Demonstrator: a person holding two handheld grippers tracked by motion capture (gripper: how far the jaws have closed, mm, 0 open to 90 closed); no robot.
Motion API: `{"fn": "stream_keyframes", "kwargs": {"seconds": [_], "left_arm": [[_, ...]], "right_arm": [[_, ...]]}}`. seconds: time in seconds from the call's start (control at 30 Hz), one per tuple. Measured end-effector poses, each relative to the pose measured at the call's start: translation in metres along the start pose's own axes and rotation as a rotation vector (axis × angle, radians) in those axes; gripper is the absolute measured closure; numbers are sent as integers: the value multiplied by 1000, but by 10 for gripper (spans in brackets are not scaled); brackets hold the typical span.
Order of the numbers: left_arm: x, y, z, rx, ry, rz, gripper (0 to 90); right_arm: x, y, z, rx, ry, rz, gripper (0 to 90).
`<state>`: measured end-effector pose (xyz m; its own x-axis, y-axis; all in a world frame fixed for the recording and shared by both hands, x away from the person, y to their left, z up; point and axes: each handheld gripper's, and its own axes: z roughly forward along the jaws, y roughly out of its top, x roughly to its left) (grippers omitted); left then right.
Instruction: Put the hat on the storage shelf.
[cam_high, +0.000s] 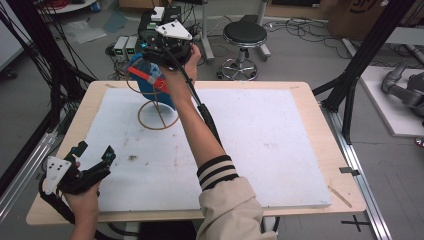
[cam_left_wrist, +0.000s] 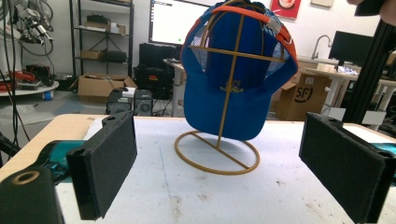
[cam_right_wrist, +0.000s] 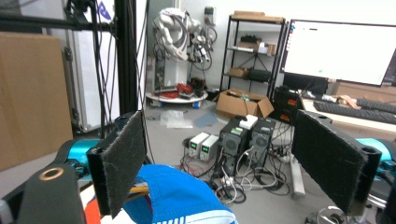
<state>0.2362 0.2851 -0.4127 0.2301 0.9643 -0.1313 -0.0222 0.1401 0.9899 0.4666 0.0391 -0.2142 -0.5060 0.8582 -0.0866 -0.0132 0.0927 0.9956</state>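
Note:
A blue cap (cam_high: 148, 84) with an orange-edged brim hangs on a gold wire stand (cam_high: 158, 117) at the far left of the white mat. My right gripper (cam_high: 156, 50) hovers just above and behind the cap's top, open, with nothing between its pads. In the right gripper view the cap's blue crown (cam_right_wrist: 182, 198) lies below the open right gripper (cam_right_wrist: 224, 140), close under the left pad (cam_right_wrist: 123, 161). My left gripper (cam_high: 95, 150) rests open near the table's front left corner. In the left gripper view the left gripper (cam_left_wrist: 219, 135) faces the cap (cam_left_wrist: 233, 93) and stand (cam_left_wrist: 217, 158) from a distance.
The white mat (cam_high: 260, 140) covers most of the wooden table (cam_high: 320, 150). A round black stool (cam_high: 244, 35) and small computer boxes (cam_high: 126, 46) stand on the floor beyond the far edge. Black frame posts (cam_high: 360, 65) rise at the right, cables at the left.

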Motion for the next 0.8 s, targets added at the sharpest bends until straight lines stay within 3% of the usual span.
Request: {"fn": "stream_keyframes", "kwargs": {"seconds": [0.2, 0.47, 0.8], "left_arm": [[-2, 0, 1, 1, -9, 0, 115], [-3, 0, 1, 0, -12, 4, 115], [-4, 0, 3, 1, -13, 6, 115]], "right_arm": [[-2, 9, -18, -66, 18, 18, 147], [-9, 16, -42, -111, 36, 2, 133], [-36, 15, -83, -145, 8, -8, 128]]}}
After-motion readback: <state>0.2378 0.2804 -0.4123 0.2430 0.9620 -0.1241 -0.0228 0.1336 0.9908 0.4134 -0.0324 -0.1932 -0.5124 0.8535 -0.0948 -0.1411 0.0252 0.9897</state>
